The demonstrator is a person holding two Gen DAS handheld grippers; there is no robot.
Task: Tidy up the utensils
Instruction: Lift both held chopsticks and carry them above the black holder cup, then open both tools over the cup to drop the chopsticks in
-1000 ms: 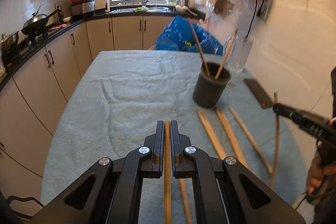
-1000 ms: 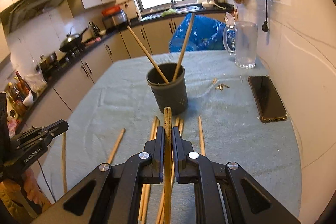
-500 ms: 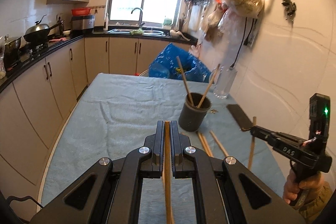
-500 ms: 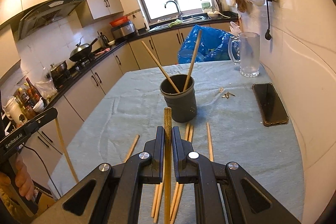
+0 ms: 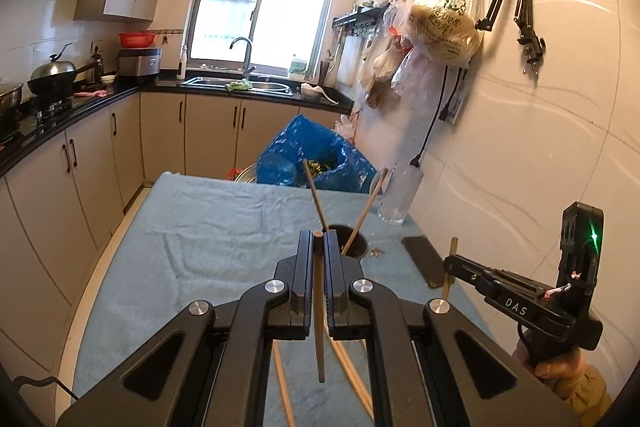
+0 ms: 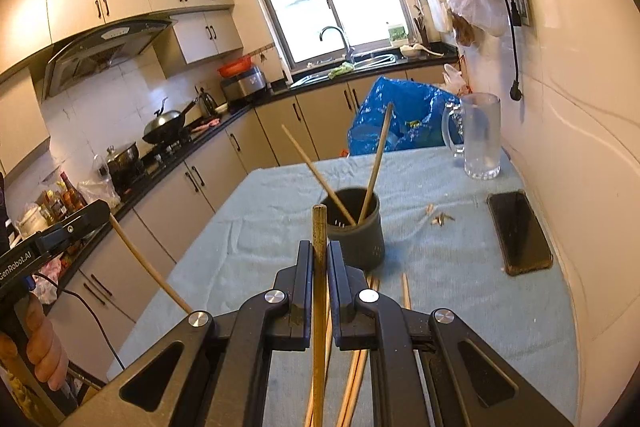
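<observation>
Kitchen table under a wrinkled pale blue cloth [image 6: 460, 291], set against a white tiled wall.

Left black two-finger gripper [image 5: 319, 241]: fingers pressed close, pinching a thin brown wooden chopstick [image 5: 319, 311]. Stick runs back between the pads; its tip shows at the fingertips and its other end hangs free above the cloth. In the right wrist view the same gripper [image 6: 102, 211] sits at far left, stick slanting down and to the right from it.

Right black two-finger gripper [image 6: 320, 247]: fingers likewise pressed together, nipping a second, flat-sided wooden chopstick [image 6: 319, 307], whose squared end pokes up past the fingertips. In the left wrist view this gripper [image 5: 448, 263] holds its stick roughly upright, off the table.

Dark grey round utensil cup [image 6: 360, 239] stands mid-table, just beyond both grippers. Two wooden chopsticks [image 6: 374, 171] lean in it, splayed apart in a V.

Loose pale wooden chopsticks [image 6: 406, 291] lie flat on the cloth in front of the cup, partly hidden under the right gripper.

Black smartphone [image 6: 520, 231] lies face up near the wall. Clear glass mug [image 6: 480, 143] stands at the far corner, blue plastic bag [image 6: 404, 115] behind the table edge. Small pale scraps [image 6: 438, 219] lie between cup and phone.
</observation>
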